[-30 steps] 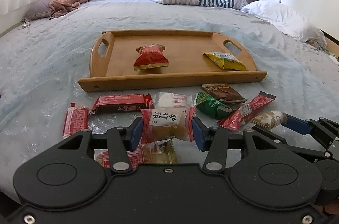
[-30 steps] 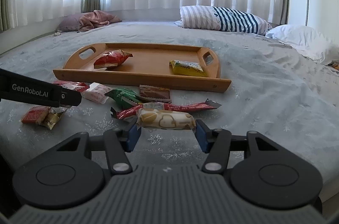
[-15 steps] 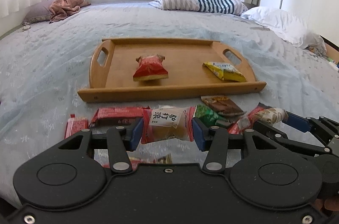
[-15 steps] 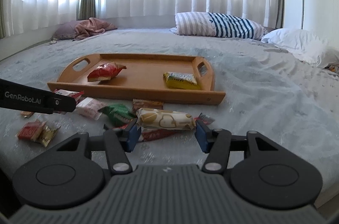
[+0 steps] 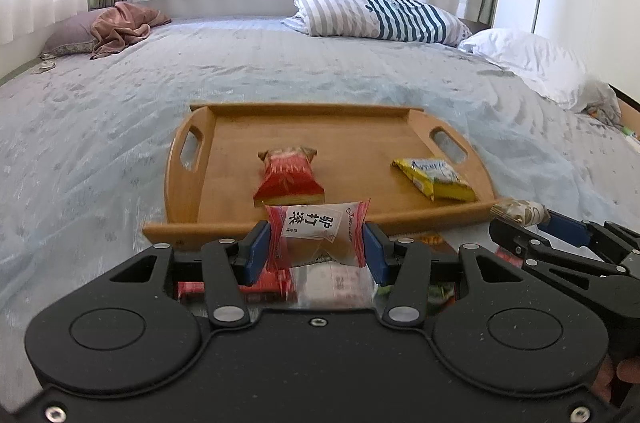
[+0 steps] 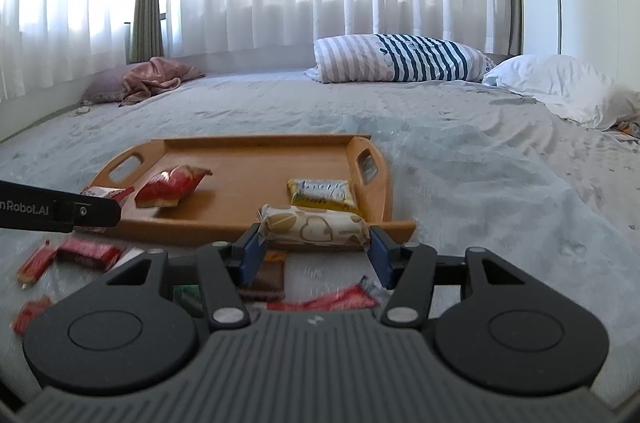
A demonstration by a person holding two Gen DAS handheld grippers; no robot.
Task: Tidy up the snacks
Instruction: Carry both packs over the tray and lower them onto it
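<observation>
"驴打滚" on clear-and-red snack packet [image 5: 318,231], "Robot.AI" on left claw [image 6: 60,210]

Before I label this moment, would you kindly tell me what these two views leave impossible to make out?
- Loose snacks on the bed, left wrist view: mostly hidden behind the left gripper and motion-blurred.
- Loose red packets, right wrist view: too blurred to read.
- Left gripper's packet, right wrist view: largely covered by its black finger.
- Person's hand, left wrist view: only a sliver at the edge.
</observation>
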